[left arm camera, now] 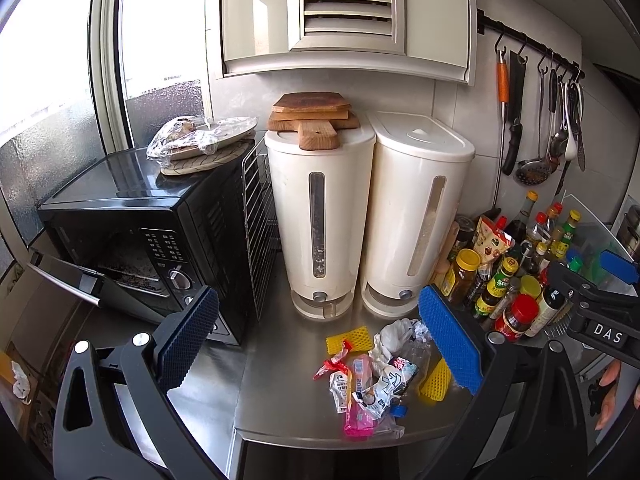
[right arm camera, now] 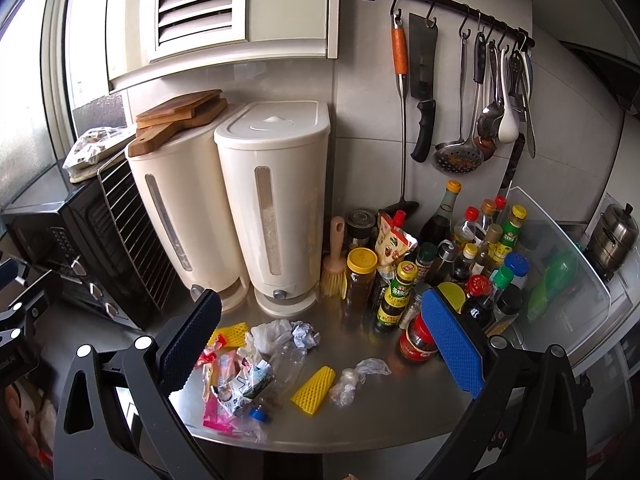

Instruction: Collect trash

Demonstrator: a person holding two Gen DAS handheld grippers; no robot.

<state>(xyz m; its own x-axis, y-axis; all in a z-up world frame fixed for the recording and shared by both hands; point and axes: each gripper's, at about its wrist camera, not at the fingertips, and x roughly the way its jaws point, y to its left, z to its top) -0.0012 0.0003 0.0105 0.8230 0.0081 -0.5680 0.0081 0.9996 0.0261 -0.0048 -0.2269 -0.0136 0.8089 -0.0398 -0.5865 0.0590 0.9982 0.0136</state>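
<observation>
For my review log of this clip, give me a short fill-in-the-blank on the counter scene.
1. Both tongs, left and right, are ____ and hold nothing.
2. The wooden cutting boards lie on top of the ____ white dispenser.
3. The two foam nets among the trash are ____ in colour.

Missing words: open; left; yellow

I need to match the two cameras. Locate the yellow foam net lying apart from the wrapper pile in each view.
Left wrist: yellow foam net sits lower right, partly behind the right blue pad.
Right wrist: it lies low centre, fully visible, right of the wrappers.
Shared landmark: the cream dispenser showing rice.
</observation>
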